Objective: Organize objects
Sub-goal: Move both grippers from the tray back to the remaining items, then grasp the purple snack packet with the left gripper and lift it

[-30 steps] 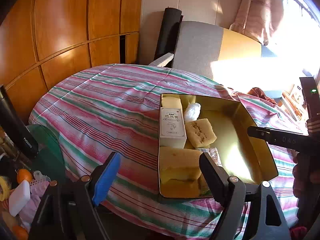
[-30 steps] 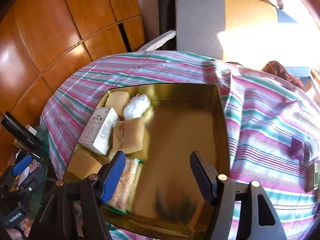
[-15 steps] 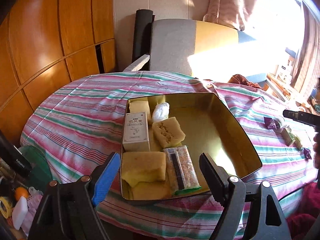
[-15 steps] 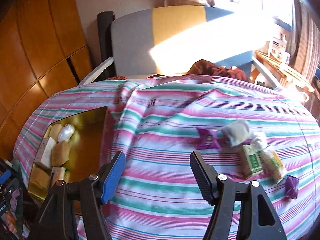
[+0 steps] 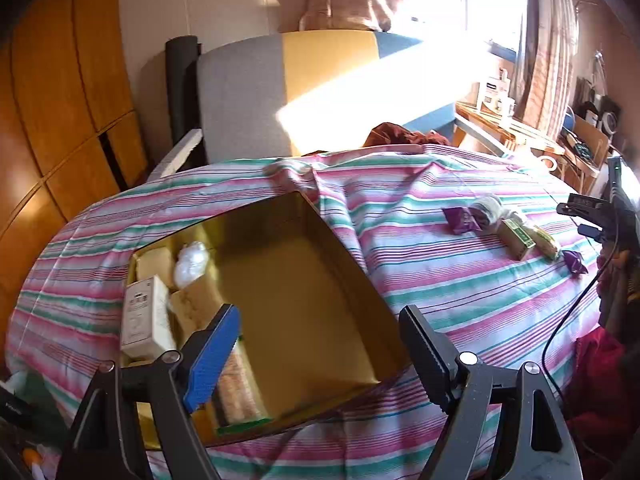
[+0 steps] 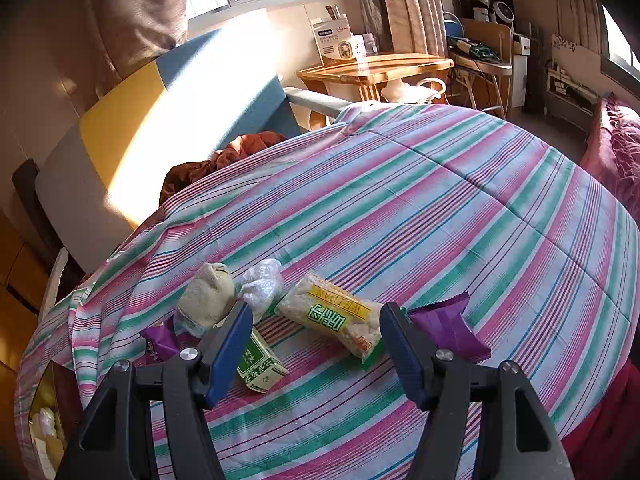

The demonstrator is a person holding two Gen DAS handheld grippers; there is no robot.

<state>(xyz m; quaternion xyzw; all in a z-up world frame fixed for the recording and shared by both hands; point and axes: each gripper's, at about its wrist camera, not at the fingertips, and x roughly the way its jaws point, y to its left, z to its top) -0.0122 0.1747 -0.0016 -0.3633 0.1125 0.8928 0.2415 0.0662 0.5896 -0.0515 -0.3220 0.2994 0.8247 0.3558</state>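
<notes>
A gold tin box [image 5: 344, 248] lies on the striped tablecloth [image 5: 460, 292]. It holds a white carton [image 5: 142, 316], a white wrapped ball [image 5: 192, 262], yellow cakes and a snack bar along its left side. My left gripper [image 5: 316, 344] is open and empty above the box's near edge. My right gripper [image 6: 316, 342] is open and empty, just above a yellow-green snack bar [image 6: 334, 318]. Beside it lie a green carton [image 6: 260, 360], a beige pastry [image 6: 208, 298], a clear wrapped ball [image 6: 262, 284] and purple packets [image 6: 446, 328].
A grey, yellow and blue chair [image 5: 304, 80] stands behind the table. A wooden side table [image 6: 376, 70] with a box is at the back right. Brown cloth [image 6: 228, 158] lies on the chair seat. Wooden wall panels [image 5: 60, 100] are on the left.
Both grippers have swung right. The right gripper left the gold box and now hovers over the loose snacks; the left view now shows the box's empty right side.
</notes>
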